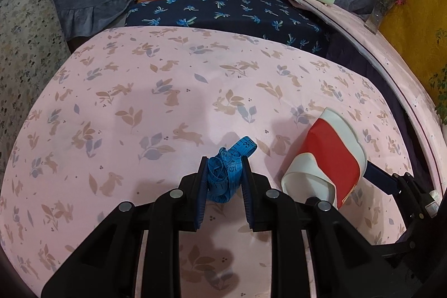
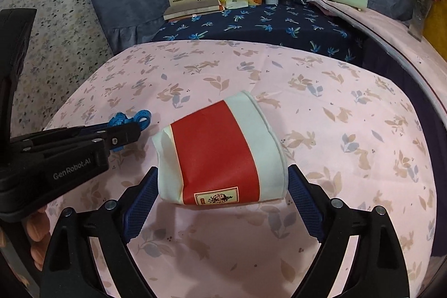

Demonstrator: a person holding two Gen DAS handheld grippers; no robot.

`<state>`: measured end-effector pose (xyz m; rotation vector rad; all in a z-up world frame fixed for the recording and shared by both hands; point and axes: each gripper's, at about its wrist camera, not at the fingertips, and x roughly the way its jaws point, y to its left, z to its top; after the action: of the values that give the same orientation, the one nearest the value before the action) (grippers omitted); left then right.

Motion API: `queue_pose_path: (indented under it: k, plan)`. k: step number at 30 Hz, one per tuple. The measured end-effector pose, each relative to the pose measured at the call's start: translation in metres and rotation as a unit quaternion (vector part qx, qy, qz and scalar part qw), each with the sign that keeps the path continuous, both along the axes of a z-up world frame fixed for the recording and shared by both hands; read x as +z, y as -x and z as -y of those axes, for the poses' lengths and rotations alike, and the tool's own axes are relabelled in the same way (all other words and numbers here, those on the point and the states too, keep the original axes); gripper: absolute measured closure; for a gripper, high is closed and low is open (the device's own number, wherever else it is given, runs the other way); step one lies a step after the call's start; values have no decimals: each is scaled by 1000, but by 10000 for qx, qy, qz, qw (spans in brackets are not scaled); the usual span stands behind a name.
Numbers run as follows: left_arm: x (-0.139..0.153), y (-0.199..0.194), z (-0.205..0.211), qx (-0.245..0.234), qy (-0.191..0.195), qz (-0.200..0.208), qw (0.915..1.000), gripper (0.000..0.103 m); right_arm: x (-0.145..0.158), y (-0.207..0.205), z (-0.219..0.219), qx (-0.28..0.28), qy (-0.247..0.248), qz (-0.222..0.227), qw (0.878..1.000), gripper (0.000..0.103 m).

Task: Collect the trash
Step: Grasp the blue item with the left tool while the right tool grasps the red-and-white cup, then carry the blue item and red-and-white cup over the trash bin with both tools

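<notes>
Two grippers | left gripper [image 1: 225, 175] jaws pinch tape measure [image 1: 227, 172]; right gripper [image 2: 222, 193] jaws spread around paper cup [image 2: 220, 150]

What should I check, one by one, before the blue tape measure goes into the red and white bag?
1. Left gripper shut on the blue tape measure: ok.
2. Tape bundled, with no long loose end showing: ok.
3. Right gripper squeezing the red and white bag: cannot tell; its pads sit at both sides.
4. Bag mouth open: ok, seen in the left wrist view.
5. Mouth facing up: not ok, the bag lies on its side.
6. Tape over the mouth: not ok, it is beside the bag.
</notes>
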<state>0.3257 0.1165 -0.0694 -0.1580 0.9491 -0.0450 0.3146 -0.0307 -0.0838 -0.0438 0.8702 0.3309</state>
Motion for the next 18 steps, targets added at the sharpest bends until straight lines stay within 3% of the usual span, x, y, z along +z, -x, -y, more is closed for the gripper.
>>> queue_pose_path:
  k: [8,18]
  plan:
    - [1,13,10,-57,-3,-26,10000,82,2,21,10,-343,-217,57,9992,18]
    - [17,52,44,-337,25,29,9994,82,18,78,51,-912,-381,151,9950,18]
